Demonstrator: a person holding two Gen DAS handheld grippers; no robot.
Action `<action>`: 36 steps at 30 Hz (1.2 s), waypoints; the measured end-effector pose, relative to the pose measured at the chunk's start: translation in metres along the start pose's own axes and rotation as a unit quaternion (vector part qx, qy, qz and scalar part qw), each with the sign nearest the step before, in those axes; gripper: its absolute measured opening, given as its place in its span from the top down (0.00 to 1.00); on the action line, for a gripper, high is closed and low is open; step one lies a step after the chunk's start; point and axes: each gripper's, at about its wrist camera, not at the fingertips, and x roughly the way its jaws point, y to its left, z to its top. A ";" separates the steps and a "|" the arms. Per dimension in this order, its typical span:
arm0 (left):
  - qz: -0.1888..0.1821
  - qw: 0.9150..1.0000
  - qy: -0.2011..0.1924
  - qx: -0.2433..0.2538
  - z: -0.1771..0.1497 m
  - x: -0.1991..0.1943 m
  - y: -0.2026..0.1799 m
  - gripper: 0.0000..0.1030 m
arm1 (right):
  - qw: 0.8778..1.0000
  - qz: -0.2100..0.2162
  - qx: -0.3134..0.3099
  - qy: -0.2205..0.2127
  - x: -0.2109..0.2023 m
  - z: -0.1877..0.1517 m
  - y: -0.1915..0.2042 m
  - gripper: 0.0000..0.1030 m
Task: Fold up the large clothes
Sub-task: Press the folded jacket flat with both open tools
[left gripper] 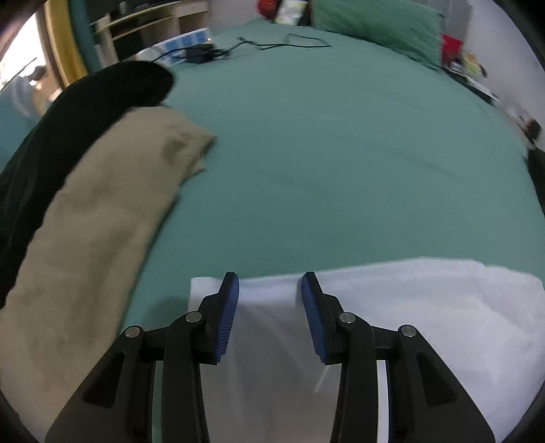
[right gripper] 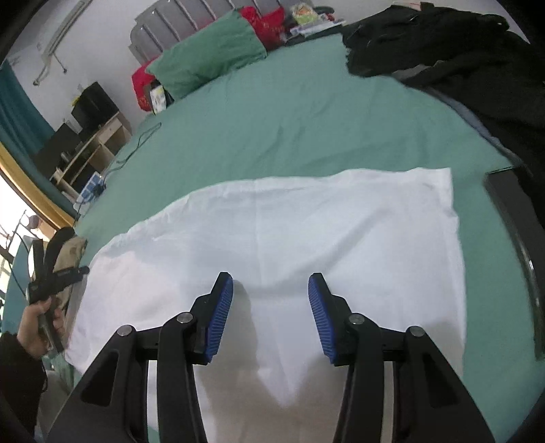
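White garment (right gripper: pixel 272 238) folded flat, long axis left-right, left hand-held gripper (left gripper: pixel 270 289) and right hand-held gripper (right gripper: pixel 270 289) apart.

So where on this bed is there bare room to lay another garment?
The green sheet is bare between the white cloth and the pillow. Crowded: tan garment, black clothes, charger cable.

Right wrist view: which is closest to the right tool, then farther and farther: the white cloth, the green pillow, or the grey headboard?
1. White cloth, right under the right tool.
2. Green pillow, far up the bed, left.
3. Grey headboard, behind the pillow, against the wall.
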 end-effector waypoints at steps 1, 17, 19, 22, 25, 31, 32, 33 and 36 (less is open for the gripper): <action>-0.007 1.000 -0.002 -0.003 -0.002 -0.004 0.000 0.60 | 1.000 -0.005 -0.007 0.002 0.001 0.000 0.003 0.54; -0.055 0.994 -0.005 0.097 -0.125 -0.073 -0.067 0.57 | 0.989 -0.062 -0.134 0.016 0.012 -0.032 0.038 0.33; -0.042 0.994 -0.006 0.101 -0.130 -0.078 -0.065 0.56 | 0.987 -0.072 -0.143 0.011 0.009 -0.035 0.039 0.31; -0.034 0.995 -0.003 0.089 -0.134 -0.090 -0.054 0.56 | 0.986 -0.078 -0.149 0.006 0.002 -0.038 0.041 0.31; -0.054 0.996 -0.016 0.074 -0.140 -0.110 -0.054 0.56 | 0.987 -0.078 -0.142 -0.018 -0.012 -0.037 0.045 0.31; -0.114 0.987 -0.046 0.101 -0.156 -0.139 -0.085 0.56 | 0.978 -0.026 -0.199 -0.052 -0.032 -0.052 0.083 0.31; -0.123 0.986 -0.039 0.105 -0.160 -0.139 -0.092 0.56 | 0.977 -0.016 -0.208 -0.045 -0.030 -0.055 0.089 0.31; -0.130 0.985 -0.032 0.109 -0.164 -0.137 -0.098 0.56 | 0.976 -0.011 -0.214 -0.038 -0.026 -0.059 0.093 0.31; -0.135 0.983 -0.004 0.121 -0.174 -0.124 -0.110 0.56 | 0.971 -0.011 -0.240 -0.004 -0.011 -0.072 0.109 0.31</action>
